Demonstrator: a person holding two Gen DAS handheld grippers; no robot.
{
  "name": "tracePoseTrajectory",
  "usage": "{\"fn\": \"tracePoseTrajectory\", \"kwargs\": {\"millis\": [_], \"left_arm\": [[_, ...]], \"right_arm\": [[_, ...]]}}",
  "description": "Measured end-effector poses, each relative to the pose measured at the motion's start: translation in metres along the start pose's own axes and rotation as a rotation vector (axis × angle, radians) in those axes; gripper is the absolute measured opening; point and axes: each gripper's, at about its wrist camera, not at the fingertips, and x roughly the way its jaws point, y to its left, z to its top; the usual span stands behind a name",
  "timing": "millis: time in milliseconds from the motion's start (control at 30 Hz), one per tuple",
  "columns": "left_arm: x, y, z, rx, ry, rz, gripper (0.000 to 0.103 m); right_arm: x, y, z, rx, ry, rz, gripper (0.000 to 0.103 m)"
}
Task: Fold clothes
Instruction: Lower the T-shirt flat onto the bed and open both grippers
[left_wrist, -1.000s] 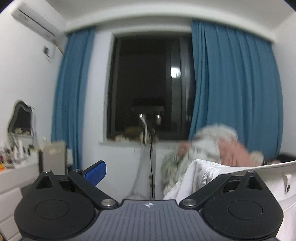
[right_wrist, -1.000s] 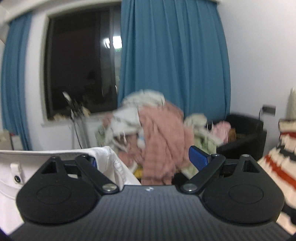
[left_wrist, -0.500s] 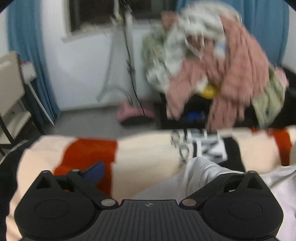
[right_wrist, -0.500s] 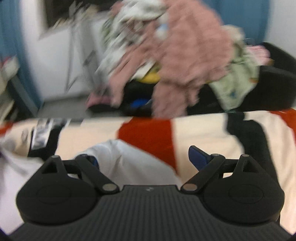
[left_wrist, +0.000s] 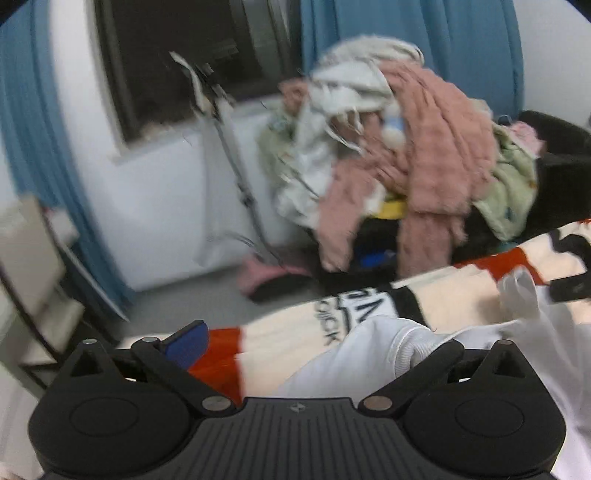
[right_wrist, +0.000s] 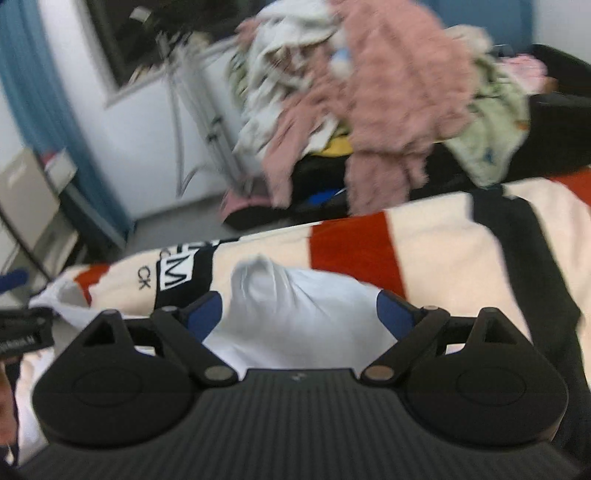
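Observation:
A white garment (right_wrist: 295, 314) lies bunched on a bed blanket (right_wrist: 436, 229) striped cream, red and black. My right gripper (right_wrist: 299, 314) is open just above it, and the cloth sits between both blue fingertips (right_wrist: 393, 314) without being pinched. In the left wrist view the white garment (left_wrist: 369, 347) drapes over the right finger of my left gripper (left_wrist: 306, 347) and hides it. The left blue fingertip (left_wrist: 188, 339) stands far out to the side, so the jaws are wide apart. Part of the left gripper (right_wrist: 22, 332) shows at the right wrist view's left edge.
Beyond the bed, a heap of pink, white and green clothes (left_wrist: 406, 155) covers a dark chair. A white stand (left_wrist: 229, 155) leans at the wall under a dark window with blue curtains (left_wrist: 29, 147). A pale cabinet (left_wrist: 26, 258) stands at the left.
Both grippers came down from window height to the bed, carrying the white garment. The cloth has slipped off the right gripper's left finger and now lies on the blanket between its fingers.

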Motion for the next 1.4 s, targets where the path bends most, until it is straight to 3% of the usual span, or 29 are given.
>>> {"fn": "tracePoseTrajectory", "kwargs": {"millis": [167, 333, 533, 700, 800, 1167, 1300, 1400], "left_arm": [[-0.041, -0.023, -0.038, 0.033, -0.025, 0.073, 0.103], [-0.056, -0.04, -0.073, -0.023, 0.001, 0.125, 0.103], [-0.055, -0.041, -0.074, -0.063, 0.013, 0.162, 0.103], [-0.024, -0.03, -0.044, -0.109, 0.02, 0.163, 0.103], [0.008, -0.03, -0.027, -0.104, 0.036, 0.175, 0.103], [0.136, -0.101, 0.005, 0.338, 0.394, 0.426, 0.102], [0.132, -0.117, 0.027, 0.468, 0.476, 0.328, 0.103], [0.118, -0.121, 0.038, 0.505, 0.525, 0.249, 0.103]], "right_arm": [[-0.077, -0.01, -0.053, 0.065, -0.095, -0.031, 0.092], [-0.166, -0.019, -0.136, 0.164, -0.161, 0.035, 0.092], [-0.227, -0.034, -0.228, 0.193, -0.194, 0.103, 0.092], [-0.189, -0.044, -0.226, 0.222, -0.191, 0.146, 0.092], [-0.173, -0.046, -0.226, 0.192, -0.258, 0.133, 0.092], [-0.105, -0.057, -0.23, 0.191, -0.159, 0.096, 0.092], [-0.108, -0.061, -0.231, 0.226, -0.161, 0.108, 0.092], [-0.112, -0.064, -0.232, 0.252, -0.156, 0.12, 0.092]]}}
